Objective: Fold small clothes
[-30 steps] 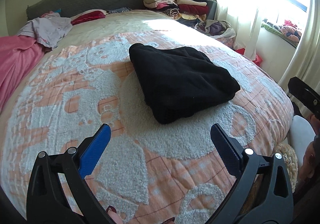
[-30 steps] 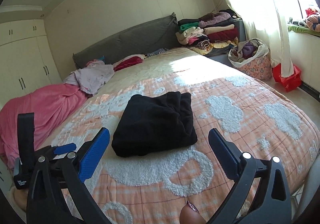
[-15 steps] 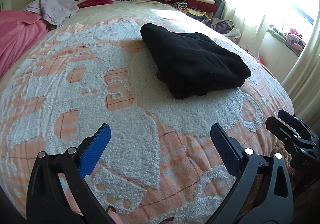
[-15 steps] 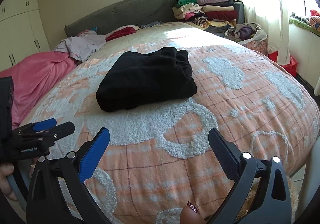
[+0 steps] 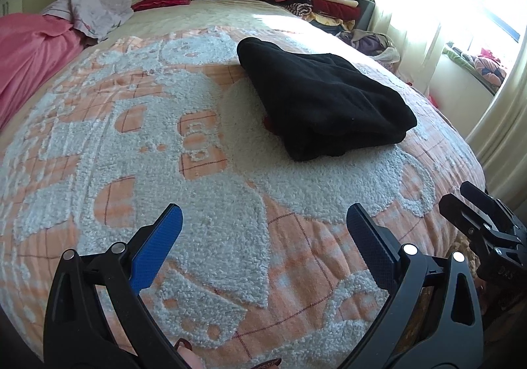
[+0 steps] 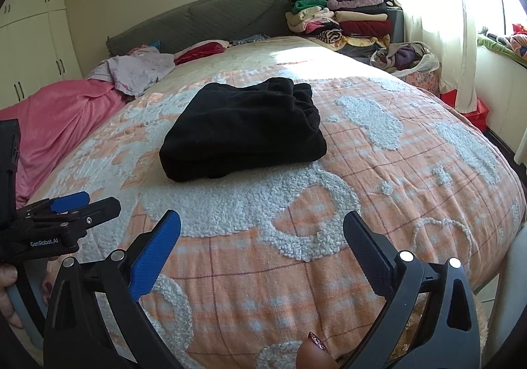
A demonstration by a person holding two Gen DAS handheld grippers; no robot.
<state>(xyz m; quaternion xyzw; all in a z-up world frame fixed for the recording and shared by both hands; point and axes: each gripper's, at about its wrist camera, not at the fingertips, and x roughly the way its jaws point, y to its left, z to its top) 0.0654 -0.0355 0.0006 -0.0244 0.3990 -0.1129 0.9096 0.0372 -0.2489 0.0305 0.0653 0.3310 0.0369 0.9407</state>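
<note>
Black garment (image 5: 324,102) folded thick, resting on bedspread (image 5: 210,191)

A pink blanket (image 6: 56,118) is spread beside a grey headboard (image 6: 204,18); stacked clothes (image 6: 342,18) and what may be a laundry basket (image 6: 416,71) are seen beyond.

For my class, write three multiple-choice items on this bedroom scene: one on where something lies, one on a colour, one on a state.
1. Where does the black garment lie?
A. on the bedspread
B. on the floor
C. in a gripper

2. What colour is the blanket at the bed's left side?
A. green
B. pink
C. white

3. How is the right gripper?
A. shut on cloth
B. shut, empty
C. open, empty

Answers: 1 A, it rests folded on the orange patterned cover. 2 B, it shows pink. 3 C, its fingers stand apart with nothing between.
</note>
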